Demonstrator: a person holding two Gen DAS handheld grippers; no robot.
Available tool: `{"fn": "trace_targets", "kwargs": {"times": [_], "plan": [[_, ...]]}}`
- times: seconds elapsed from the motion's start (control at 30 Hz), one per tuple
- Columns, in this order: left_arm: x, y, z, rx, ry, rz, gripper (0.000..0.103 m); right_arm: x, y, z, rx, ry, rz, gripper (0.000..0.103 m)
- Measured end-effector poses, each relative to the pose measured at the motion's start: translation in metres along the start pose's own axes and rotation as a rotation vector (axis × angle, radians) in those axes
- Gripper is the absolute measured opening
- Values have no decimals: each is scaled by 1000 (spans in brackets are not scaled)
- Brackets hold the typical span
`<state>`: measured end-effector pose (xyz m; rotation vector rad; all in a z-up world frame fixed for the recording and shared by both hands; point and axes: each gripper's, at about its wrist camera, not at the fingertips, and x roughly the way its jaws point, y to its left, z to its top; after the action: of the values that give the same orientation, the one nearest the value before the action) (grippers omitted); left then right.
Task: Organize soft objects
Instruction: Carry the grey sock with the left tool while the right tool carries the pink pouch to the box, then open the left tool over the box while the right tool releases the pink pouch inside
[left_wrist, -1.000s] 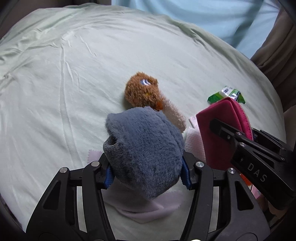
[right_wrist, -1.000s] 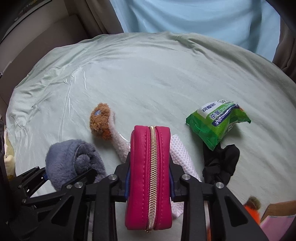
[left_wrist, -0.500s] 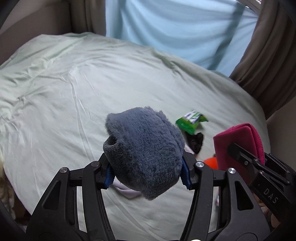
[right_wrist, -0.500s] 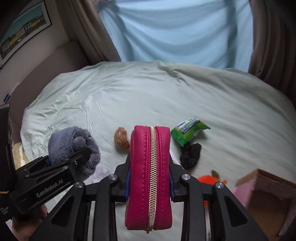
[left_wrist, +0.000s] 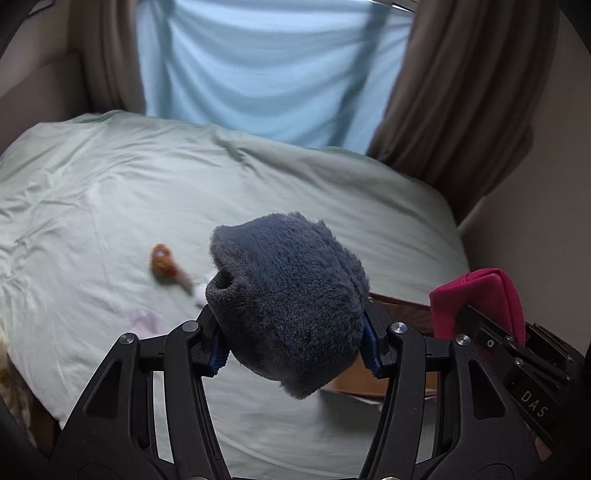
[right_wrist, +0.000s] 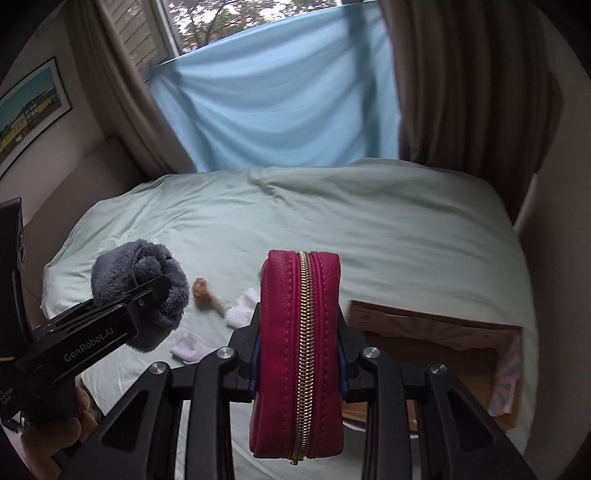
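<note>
My left gripper (left_wrist: 293, 349) is shut on a grey fluffy plush (left_wrist: 288, 306) and holds it high above the bed; the plush also shows in the right wrist view (right_wrist: 136, 284). My right gripper (right_wrist: 299, 365) is shut on a magenta zip pouch (right_wrist: 299, 354), also raised; the pouch shows at the right in the left wrist view (left_wrist: 480, 302). A brown plush toy (right_wrist: 202, 290) lies on the green sheet below, with white socks (right_wrist: 243, 314) beside it.
An open cardboard box (right_wrist: 436, 354) sits on the bed at the right, under the pouch, with pink patterned cloth (right_wrist: 508, 384) inside. A pale cloth (right_wrist: 186, 349) lies near the bed's front edge. Curtains (right_wrist: 461, 85) and a blue sheet (right_wrist: 273, 107) hang behind the bed (right_wrist: 369, 218).
Both grippers have risen and pulled back from the bed with their objects still held. The items on the bed look smaller, and the cardboard box has come into view.
</note>
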<state>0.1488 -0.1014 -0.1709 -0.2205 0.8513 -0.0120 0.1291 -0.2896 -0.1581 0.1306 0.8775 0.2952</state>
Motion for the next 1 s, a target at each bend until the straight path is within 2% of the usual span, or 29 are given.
{"fn": "trace_targets", "kwargs": {"times": [0.23,0.37,0.53,0.7,0.83,1.0], "plan": [[42,-92,-18,114,118,-87,52,-11,-74,-8,72,48,-85,28],[78,-130,-33,158,200,-124,52,1,-119,-20,128,81,-125,28],[134,-167,-51,240,301,-131,52,24,-165,-40,205,133,-163,28],[184,-186,-73,300,374,-94,53,57,-204,-57,239,217,-185,28],[227,-190,-89,350,450,-49,53,90,-224,-69,271,295,-197,28],[262,-197,-108,429,513,-3,53,124,-244,-77,304,357,-200,28]]}}
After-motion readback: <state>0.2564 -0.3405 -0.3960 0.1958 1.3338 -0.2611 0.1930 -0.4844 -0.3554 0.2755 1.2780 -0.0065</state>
